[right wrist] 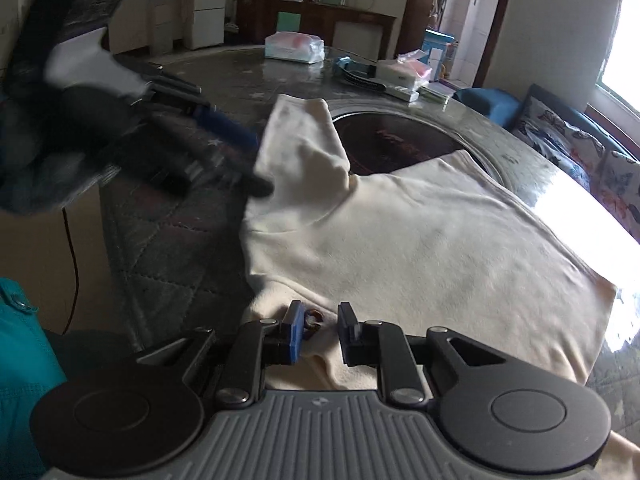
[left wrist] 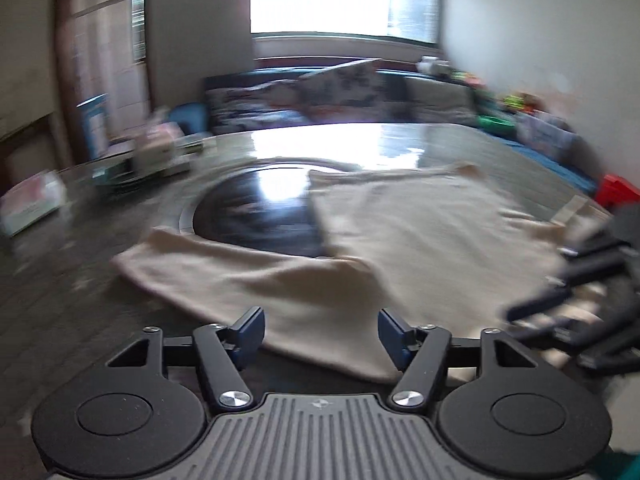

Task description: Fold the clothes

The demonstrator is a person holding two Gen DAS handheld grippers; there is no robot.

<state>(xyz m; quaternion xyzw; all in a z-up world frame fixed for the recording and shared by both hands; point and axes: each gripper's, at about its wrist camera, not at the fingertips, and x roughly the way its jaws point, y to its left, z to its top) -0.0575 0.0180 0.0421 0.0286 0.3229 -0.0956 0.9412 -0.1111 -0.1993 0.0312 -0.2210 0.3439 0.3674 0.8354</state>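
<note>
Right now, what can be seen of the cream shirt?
The cream shirt looks like soft knit, lying spread and mostly flat on the round table, one sleeve stretched beside the dark centre disc. The open left gripper hovers over that sleeve; the open right gripper straddles the near edge by a small brown mark.

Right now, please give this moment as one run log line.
task: fold clothes | cream shirt flat on table | left gripper open over sleeve | right gripper open at collar | no fold yet
</note>
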